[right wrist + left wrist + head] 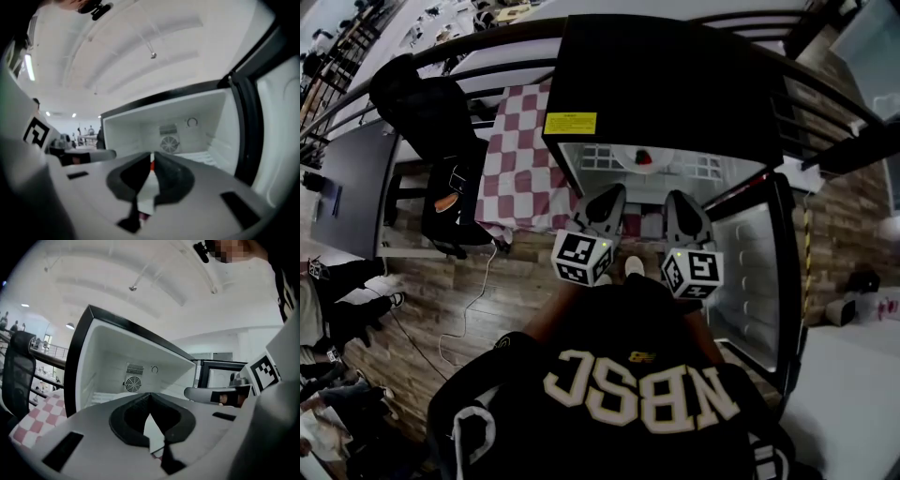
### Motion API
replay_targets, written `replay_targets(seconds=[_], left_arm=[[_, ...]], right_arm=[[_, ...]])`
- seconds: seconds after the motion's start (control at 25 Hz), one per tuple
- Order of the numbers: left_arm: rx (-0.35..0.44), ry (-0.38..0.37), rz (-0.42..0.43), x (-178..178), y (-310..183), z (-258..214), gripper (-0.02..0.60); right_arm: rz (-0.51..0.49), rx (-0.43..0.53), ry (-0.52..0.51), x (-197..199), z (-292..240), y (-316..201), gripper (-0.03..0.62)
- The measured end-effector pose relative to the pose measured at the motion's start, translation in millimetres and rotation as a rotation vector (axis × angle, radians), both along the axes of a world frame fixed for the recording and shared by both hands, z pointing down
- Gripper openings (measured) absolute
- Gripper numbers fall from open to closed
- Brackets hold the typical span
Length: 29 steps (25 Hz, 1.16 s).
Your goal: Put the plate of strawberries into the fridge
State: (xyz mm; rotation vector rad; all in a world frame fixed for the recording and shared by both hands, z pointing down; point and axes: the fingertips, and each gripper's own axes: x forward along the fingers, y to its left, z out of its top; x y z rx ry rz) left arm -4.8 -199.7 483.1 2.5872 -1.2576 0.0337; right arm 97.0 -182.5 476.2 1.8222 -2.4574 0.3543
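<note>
The plate of strawberries (644, 159) sits on a shelf inside the fridge (675, 84). Your left gripper (609, 197) and right gripper (677, 199) hang just outside the fridge, both clenched on nothing. Draw both straight back from the fridge, then push its door (750, 272) near the free edge.

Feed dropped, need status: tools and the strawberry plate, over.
Left tool, right tool shut, empty. Plate of strawberries on fridge shelf. Fridge door open.

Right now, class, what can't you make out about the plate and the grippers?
1. Strawberries count: too small in head view; the right gripper shows only a red sliver past its jaws.
2. Whether the left gripper touches the plate: its own body hides that.
3. Fridge bottom: grippers and person cover it.
</note>
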Motion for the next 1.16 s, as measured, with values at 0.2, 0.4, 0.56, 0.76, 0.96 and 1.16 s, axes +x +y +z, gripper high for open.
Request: replay_targets(seconds=[0.2,0.4,0.56,0.76,0.96,1.16], left_arm=[[0.109,-0.073,-0.053,-10,8,-17,0.017],[0.144,-0.087,-0.076,-16,12,-24,0.017],[0.153,-0.088,-0.08,-17,16,-26,0.017],[0.152,-0.085,-0.076,-16,18,-25,0.017],[0.138,-0.08,-0.068,-15,19,-21,0.017],[0.101,-0.067,-0.06,-13,16,-13,0.017]], right_arm=[[0.021,0.045,0.09,-5,-12,10,0.02],[0.031,0.057,0.105,-6,-16,15,0.02],[0.038,0.062,0.112,-5,-17,19,0.02],[0.038,0.066,0.118,-7,-17,20,0.02],[0.04,0.056,0.114,-5,-14,20,0.02],[0.047,0.041,0.102,-1,-11,16,0.021]])
